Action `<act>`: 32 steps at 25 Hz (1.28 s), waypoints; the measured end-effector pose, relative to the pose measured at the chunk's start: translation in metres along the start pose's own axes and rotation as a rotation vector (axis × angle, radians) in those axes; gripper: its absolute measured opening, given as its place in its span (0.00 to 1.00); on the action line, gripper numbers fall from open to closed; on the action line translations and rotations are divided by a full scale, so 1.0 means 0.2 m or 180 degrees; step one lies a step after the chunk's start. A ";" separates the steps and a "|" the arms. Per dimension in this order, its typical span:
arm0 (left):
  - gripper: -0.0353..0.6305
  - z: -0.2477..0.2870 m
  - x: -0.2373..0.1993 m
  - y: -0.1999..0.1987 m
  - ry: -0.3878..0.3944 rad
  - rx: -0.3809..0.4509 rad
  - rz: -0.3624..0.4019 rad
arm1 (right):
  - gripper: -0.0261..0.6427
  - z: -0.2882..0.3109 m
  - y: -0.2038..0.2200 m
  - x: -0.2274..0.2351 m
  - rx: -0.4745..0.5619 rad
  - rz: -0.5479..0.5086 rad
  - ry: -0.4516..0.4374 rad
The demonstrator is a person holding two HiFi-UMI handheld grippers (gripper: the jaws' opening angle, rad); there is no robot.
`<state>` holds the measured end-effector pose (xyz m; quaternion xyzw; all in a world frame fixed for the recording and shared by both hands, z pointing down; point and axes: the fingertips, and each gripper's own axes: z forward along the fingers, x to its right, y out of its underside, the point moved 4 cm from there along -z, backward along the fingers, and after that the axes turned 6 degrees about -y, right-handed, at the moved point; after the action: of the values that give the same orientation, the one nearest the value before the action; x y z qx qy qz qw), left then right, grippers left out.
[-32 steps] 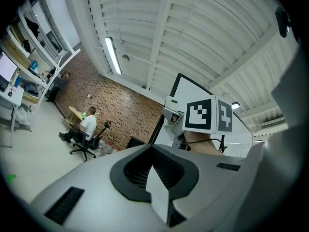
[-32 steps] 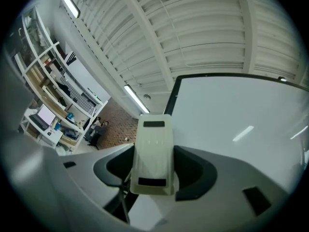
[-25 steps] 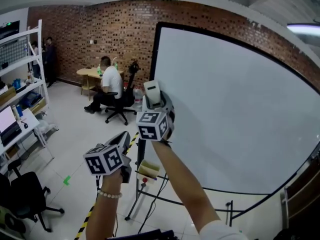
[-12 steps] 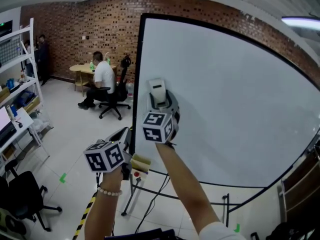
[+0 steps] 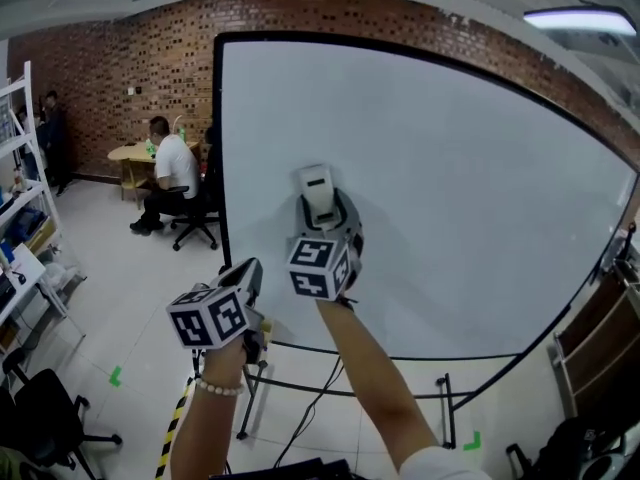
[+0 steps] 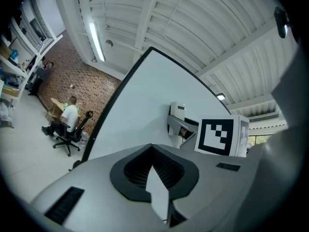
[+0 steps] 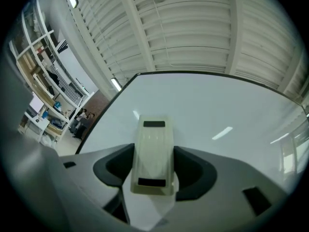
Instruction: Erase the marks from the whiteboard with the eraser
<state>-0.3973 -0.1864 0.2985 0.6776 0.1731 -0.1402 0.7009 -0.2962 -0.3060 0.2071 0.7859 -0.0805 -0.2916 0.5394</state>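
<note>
The eraser [image 5: 317, 188] is clamped in the right gripper [image 7: 153, 167] and held against the whiteboard [image 5: 460, 198]. The left gripper [image 6: 152, 151] is kept lower, its jaws closed together.

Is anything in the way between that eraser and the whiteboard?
Nothing visible. The right gripper holds the eraser up in front of the whiteboard, with no object between them. Whether the eraser touches the board cannot be told.
</note>
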 end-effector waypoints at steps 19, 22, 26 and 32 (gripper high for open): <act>0.04 0.38 0.76 0.32 0.0558 -0.0296 0.0162 | 0.45 -0.43 0.31 0.95 -0.0024 0.0239 0.0330; 0.04 0.42 0.87 0.37 0.0630 -0.0335 0.0174 | 0.45 -0.50 0.35 1.08 -0.0019 0.0241 0.0404; 0.04 0.48 1.01 0.42 0.0694 -0.0361 0.0189 | 0.45 -0.56 0.41 1.24 -0.0022 0.0202 0.0485; 0.04 0.57 1.27 0.57 0.0807 -0.0430 0.0218 | 0.45 -0.73 0.53 1.56 -0.0047 0.0198 0.0637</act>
<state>-0.1135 -0.2863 0.2938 0.6467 0.2460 -0.0175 0.7218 0.0587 -0.3708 0.2225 0.8041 -0.0485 -0.1954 0.5593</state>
